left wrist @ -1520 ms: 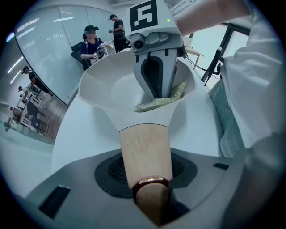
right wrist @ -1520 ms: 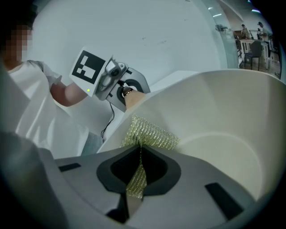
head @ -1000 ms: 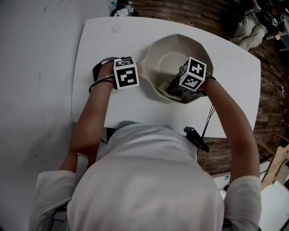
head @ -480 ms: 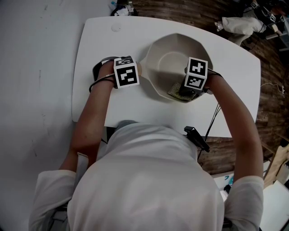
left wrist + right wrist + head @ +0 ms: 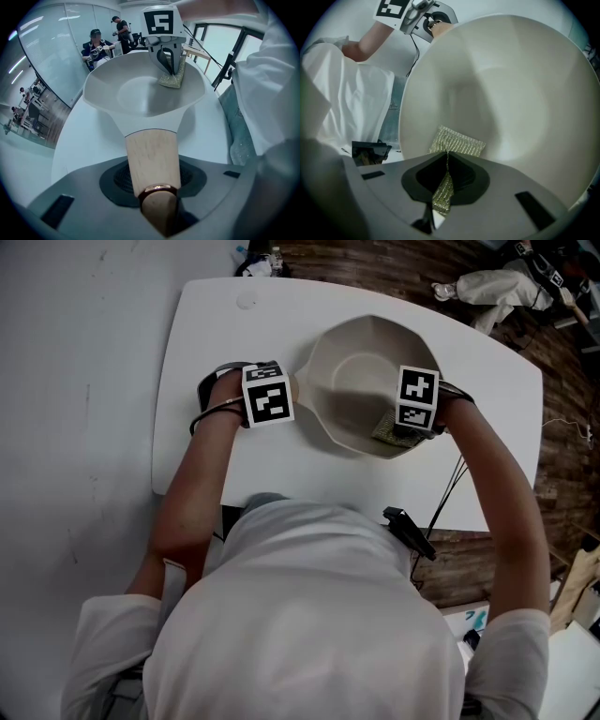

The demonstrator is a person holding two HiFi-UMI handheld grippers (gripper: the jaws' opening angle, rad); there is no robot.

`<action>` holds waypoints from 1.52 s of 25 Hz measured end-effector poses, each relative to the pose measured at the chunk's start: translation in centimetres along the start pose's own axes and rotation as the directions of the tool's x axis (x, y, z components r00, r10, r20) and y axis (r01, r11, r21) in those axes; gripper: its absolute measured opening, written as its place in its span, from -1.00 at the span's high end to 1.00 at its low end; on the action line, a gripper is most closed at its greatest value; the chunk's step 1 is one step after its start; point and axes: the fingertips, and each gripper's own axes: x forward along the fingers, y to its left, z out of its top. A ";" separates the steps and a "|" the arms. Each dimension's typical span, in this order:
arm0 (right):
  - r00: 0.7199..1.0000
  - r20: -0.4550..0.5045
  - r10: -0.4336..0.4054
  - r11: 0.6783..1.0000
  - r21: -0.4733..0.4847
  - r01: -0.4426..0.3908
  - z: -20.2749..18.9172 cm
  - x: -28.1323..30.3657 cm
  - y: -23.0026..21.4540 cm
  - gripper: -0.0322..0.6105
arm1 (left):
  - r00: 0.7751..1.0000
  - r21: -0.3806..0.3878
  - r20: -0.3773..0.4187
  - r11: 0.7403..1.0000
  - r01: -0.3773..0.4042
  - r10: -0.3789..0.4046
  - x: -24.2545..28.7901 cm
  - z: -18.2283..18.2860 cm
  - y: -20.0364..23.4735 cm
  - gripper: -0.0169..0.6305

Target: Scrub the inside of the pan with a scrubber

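Two tools met at one cream pan that stood on the white surface. Left tool: jaws clamped on the ringed end of the pan's wooden handle, the tool pointing steeply down. Right tool: jaws closed together on a folded gold-green mesh scrubber. The scrubber's free end lay against the pan's inner side wall, on the side away from the handle and nearer the person. Beside the scrubber, the flat bottom of the pan showed bare. Both of the person's forearms reached over the near edge of the surface to the tools.
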 end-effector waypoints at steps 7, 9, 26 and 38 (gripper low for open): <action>0.989 -0.087 -0.117 0.993 -0.035 0.115 -1.1 -0.4 -1.7 0.82 | 1.000 0.000 0.004 1.000 -0.001 0.001 0.0 0.0 0.0 0.44; 0.977 -0.128 -0.168 0.985 -0.059 0.161 -1.6 -0.6 -2.4 0.82 | 1.000 0.000 0.003 1.000 -0.001 0.001 0.0 0.1 0.0 0.44; 0.800 -0.171 -0.575 0.818 -0.122 0.562 -2.4 -4.4 -10.0 0.82 | 1.000 -0.001 0.007 1.000 0.004 -0.004 -0.1 0.3 -0.2 0.45; 0.652 -0.072 -0.755 0.656 -0.041 0.754 -1.2 -7.8 -14.2 0.82 | 1.000 0.006 0.004 1.000 0.005 -0.005 -0.1 0.6 -0.4 0.45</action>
